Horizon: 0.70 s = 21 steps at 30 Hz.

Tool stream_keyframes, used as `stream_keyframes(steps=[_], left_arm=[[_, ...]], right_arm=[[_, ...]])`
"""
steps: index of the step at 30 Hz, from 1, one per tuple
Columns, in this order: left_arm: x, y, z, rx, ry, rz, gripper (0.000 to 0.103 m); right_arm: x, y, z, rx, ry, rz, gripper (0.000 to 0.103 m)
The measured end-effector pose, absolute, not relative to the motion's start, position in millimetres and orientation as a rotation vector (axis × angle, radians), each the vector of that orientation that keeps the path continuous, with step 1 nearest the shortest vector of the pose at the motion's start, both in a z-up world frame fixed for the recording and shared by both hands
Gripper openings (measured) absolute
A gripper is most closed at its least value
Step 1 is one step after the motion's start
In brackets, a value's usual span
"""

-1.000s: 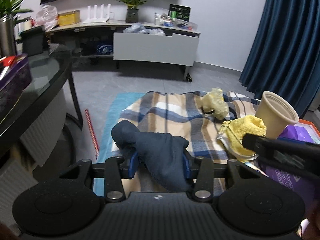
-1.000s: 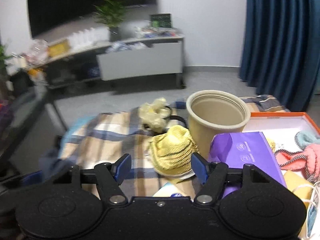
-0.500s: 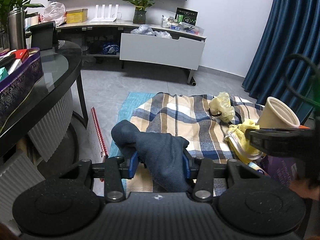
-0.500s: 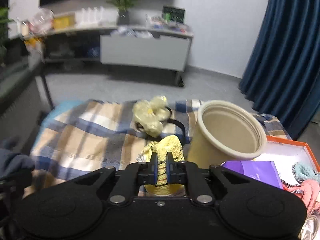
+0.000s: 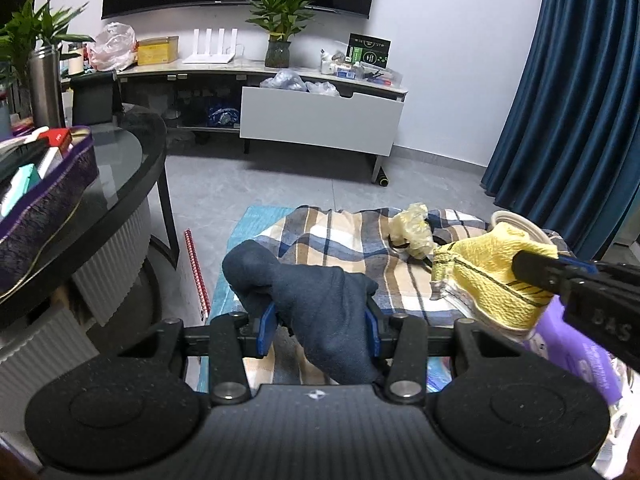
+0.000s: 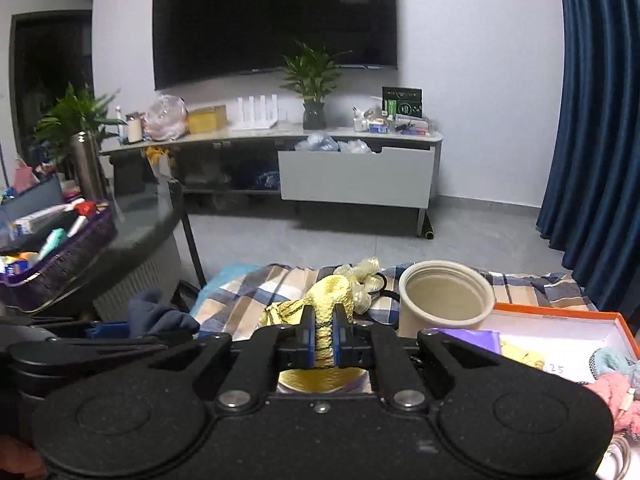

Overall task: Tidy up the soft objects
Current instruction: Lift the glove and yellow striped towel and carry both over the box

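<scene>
Left wrist view: the left tool (image 5: 318,330) is part closed, its blue pads pressing both sides of a dark blue cloth (image 5: 316,304), which bunches up above the pads and hangs below them. Beyond lies a plaid blanket (image 5: 348,244) on the floor. At right, the right tool (image 5: 560,276) grips a yellow knitted cloth (image 5: 484,280), held clear of the blanket. A pale crumpled bag (image 5: 412,230) lies on the blanket's far side.

Right wrist view: the right tool (image 6: 324,336) is fully closed, its pads pinching the yellow knitted cloth (image 6: 332,300), which stands up between them. A beige cup (image 6: 444,300) stands just right of it. An orange-rimmed box (image 6: 560,312) at near right holds pink and teal soft items.
</scene>
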<state>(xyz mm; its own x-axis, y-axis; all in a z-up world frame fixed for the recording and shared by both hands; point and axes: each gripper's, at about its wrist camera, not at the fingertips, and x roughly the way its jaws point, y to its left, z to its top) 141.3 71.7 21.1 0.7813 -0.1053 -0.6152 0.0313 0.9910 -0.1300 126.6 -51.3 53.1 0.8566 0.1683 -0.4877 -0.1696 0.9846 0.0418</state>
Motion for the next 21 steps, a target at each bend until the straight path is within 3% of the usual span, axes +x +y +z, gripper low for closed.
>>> stream_keyframes(steps=[21], left_arm=[[106,18,59,-0.068,0.613,-0.115,0.044]], right_arm=[[68,-102,98,0.012,0.402,0.177,0.009]])
